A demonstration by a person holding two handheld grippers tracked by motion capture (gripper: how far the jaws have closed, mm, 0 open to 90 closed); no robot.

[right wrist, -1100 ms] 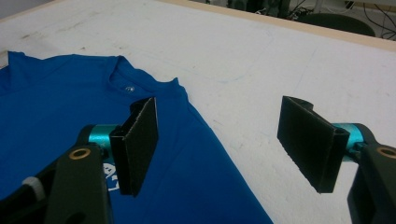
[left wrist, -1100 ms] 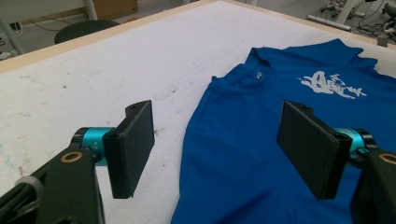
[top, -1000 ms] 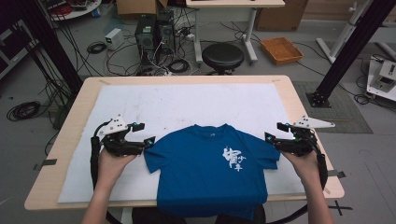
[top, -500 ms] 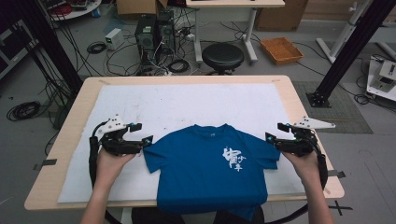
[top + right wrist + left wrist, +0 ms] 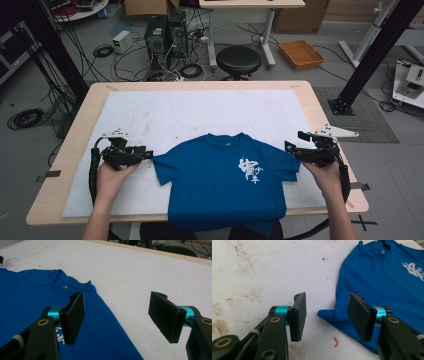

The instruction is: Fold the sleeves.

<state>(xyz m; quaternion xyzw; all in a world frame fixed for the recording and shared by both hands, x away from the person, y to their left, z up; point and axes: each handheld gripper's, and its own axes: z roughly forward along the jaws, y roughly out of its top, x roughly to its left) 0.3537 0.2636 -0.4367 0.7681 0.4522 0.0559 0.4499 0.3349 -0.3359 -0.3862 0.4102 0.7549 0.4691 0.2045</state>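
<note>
A blue T-shirt (image 5: 225, 177) with white lettering lies flat, front up, on the white mat (image 5: 200, 112); its hem hangs over the table's near edge. My left gripper (image 5: 145, 154) is open just off the shirt's left sleeve tip. In the left gripper view the gripper (image 5: 327, 315) has that sleeve tip (image 5: 325, 314) between its spread jaws, untouched. My right gripper (image 5: 290, 147) is open at the shirt's right sleeve. In the right gripper view the gripper (image 5: 120, 315) straddles the edge of the T-shirt (image 5: 32, 297), one jaw over cloth, one over mat.
The wooden table (image 5: 320, 107) carries the stained white mat. Bare mat stretches beyond the shirt's collar. A small red scrap (image 5: 335, 341) lies near the left jaws. On the floor beyond are a black stool (image 5: 238, 60), computer cases, cables and an orange tray (image 5: 301, 53).
My left gripper has slid a little left and toward the near edge, away from the sleeve. The right gripper and the shirt stay where they were.
</note>
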